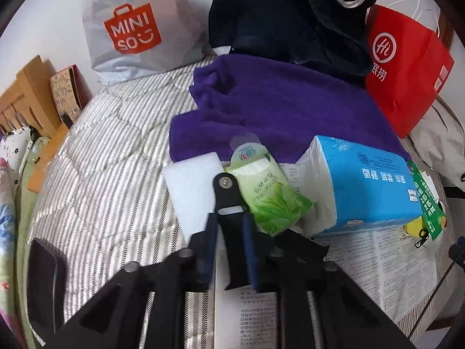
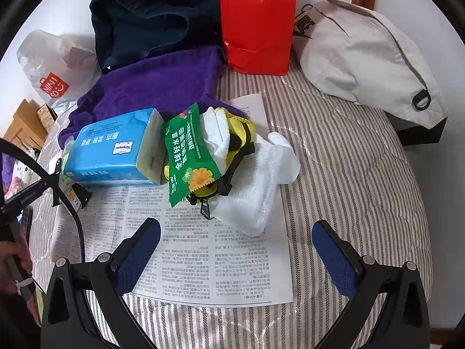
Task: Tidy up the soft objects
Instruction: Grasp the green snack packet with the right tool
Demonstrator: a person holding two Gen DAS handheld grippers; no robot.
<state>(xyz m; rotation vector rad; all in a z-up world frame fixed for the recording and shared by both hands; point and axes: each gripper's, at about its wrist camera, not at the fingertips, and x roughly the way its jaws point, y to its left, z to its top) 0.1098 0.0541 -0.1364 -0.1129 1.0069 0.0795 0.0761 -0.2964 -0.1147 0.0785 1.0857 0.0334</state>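
My left claw (image 1: pixel 229 226) is pinched nearly shut on a flat black bracket (image 1: pixel 228 195) with a silver rivet at its top; its long axis runs straight away from me, up the frame, over the white sponge block (image 1: pixel 189 186) and the green tea-leaf tissue pack (image 1: pixel 270 195). That small pack lies with its long axis slanting from upper left to lower right, its pull-tab end toward the purple towel (image 1: pixel 276 107). My right claw (image 2: pixel 235 247) stands wide open with nothing in it, hovering above the newspaper (image 2: pixel 209 261) on the striped quilt (image 2: pixel 348 174).

The blue tissue pack (image 2: pixel 110 151) lies on its side on the newspaper, long axis running left to right in the right wrist view, its open white end toward the green snack packet (image 2: pixel 189 151). I can read "Yuyuan" or something close on its label, though the print is small and I would not swear to it. The green packet leans against a heap of yellow cloth (image 2: pixel 241 128) and a white sock (image 2: pixel 261 183), whose toe points up and right.

Behind, the white plastic bag (image 1: pixel 130 26) reads "MINISO", and the red paper bag (image 1: pixel 407 69) carries a "Hi" logo with Chinese characters. A dark navy garment (image 1: pixel 290 20) sits between them, with the towel spread in front of it.
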